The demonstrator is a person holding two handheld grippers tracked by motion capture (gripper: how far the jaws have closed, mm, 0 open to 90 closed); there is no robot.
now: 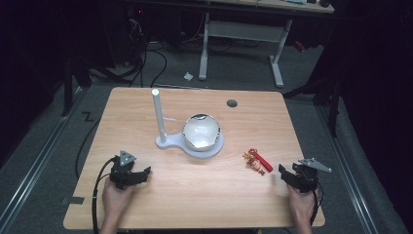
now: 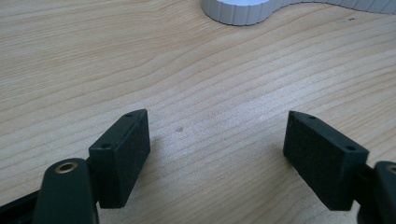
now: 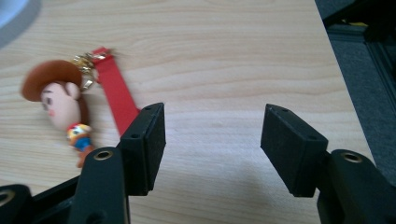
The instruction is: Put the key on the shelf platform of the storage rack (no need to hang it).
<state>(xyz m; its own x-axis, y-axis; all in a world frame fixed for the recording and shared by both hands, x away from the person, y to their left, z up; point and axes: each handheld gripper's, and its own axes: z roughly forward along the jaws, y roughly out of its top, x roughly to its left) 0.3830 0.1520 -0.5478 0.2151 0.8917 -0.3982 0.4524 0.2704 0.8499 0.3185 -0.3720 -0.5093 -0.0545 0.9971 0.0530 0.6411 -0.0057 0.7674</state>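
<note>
Black pads of the right tool [image 3: 212,149] are standing open and empty, so it is needing to shift toward the cowboy keychain [image 3: 70,105], lying near the surface's right edge.

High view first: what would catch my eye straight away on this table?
Probably the shiny silver bowl sitting on a white stand with a tall post, mid-table. Next, the little cowboy-figure keychain with its red strap, lying flat near the right edge, just left of the right tongs. Both the right tongs and the left tongs rest low over bare wood with jaws apart, holding nothing.
</note>
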